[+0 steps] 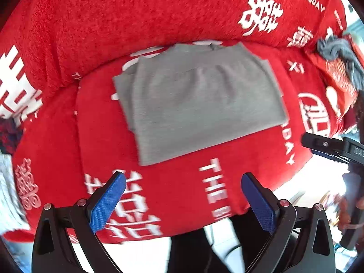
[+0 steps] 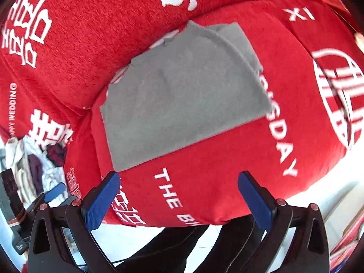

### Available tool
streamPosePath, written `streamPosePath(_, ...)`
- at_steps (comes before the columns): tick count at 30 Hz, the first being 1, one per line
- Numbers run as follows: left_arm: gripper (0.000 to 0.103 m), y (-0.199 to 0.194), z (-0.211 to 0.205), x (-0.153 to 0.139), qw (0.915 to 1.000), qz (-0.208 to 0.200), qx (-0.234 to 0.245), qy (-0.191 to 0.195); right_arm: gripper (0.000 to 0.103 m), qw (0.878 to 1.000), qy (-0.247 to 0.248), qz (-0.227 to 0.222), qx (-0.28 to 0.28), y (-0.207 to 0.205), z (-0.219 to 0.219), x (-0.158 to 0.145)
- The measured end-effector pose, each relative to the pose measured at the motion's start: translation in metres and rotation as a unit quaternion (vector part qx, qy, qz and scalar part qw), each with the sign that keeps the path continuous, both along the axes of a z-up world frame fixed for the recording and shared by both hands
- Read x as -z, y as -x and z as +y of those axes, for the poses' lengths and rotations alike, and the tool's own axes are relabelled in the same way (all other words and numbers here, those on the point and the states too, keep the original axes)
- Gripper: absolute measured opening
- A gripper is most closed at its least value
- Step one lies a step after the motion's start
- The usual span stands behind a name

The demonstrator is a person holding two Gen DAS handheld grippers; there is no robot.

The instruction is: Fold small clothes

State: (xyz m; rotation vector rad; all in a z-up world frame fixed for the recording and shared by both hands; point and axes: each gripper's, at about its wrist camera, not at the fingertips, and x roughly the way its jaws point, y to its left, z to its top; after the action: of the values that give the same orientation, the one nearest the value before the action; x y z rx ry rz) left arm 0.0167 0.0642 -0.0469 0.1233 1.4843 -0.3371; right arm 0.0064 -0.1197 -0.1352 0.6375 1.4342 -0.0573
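A grey garment (image 1: 200, 104) lies folded flat on the red seat cushion (image 1: 177, 182) of a sofa, its far edge against the backrest. It also shows in the right wrist view (image 2: 182, 97), with layered edges at its far right corner. My left gripper (image 1: 183, 177) is open and empty, held back from the garment's near edge above the cushion front. My right gripper (image 2: 178, 176) is open and empty, also just short of the garment's near edge. The right gripper's body shows at the right edge of the left wrist view (image 1: 334, 147).
The red backrest (image 1: 136, 18) with white lettering rises behind the garment. A pile of loose clothes (image 2: 38, 159) lies on the sofa to the left. A dark grey garment (image 1: 341, 54) lies crumpled on the right. White floor (image 2: 318, 195) shows below the cushion front.
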Motion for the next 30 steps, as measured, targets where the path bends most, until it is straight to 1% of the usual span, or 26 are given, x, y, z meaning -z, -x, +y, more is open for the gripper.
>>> streamPosePath(2,0.101,-0.005,0.013,0.008,0.9998,0.003,0.011,-0.016,0.103,0.999,-0.010,0.017,0.025,0.013,0.019,0.004)
streamPosePath(4,0.101,-0.010,0.024,0.011,0.9995,-0.003,0.009,-0.028,0.103,0.999,-0.017,0.023,0.030,0.018,0.029,0.005)
streamPosePath(7,0.101,-0.018,0.036,0.023,0.9995,-0.004,-0.010,-0.029,0.103,0.999,-0.002,0.028,0.014,0.018,0.045,0.006)
streamPosePath(11,0.101,-0.028,0.041,0.043,0.9978,0.008,-0.045,-0.048,0.103,0.999,0.003,0.045,-0.006,0.013,0.055,0.020)
streamPosePath(14,0.101,-0.030,0.044,0.053,0.9969,0.016,-0.067,-0.039,0.103,0.998,0.010,0.054,-0.030,0.006,0.064,0.030)
streamPosePath(16,0.101,-0.031,0.044,0.063,0.9965,0.018,-0.072,-0.037,0.103,0.998,0.012,0.057,-0.038,0.002,0.069,0.034)
streamPosePath(19,0.101,-0.032,0.043,0.076,0.9961,0.025,-0.076,-0.036,0.103,0.997,0.003,0.062,-0.048,0.000,0.077,0.046)
streamPosePath(21,0.101,-0.032,0.043,0.086,0.9957,0.032,-0.079,-0.035,0.103,0.996,-0.002,0.069,-0.055,-0.001,0.083,0.058)
streamPosePath(25,0.101,-0.034,0.042,0.106,0.9949,0.044,-0.081,-0.040,0.103,0.995,-0.012,0.082,-0.057,-0.001,0.091,0.078)
streamPosePath(30,0.101,-0.036,0.041,0.127,0.9951,0.046,-0.075,-0.045,0.103,0.994,-0.030,0.091,-0.055,-0.002,0.097,0.106)
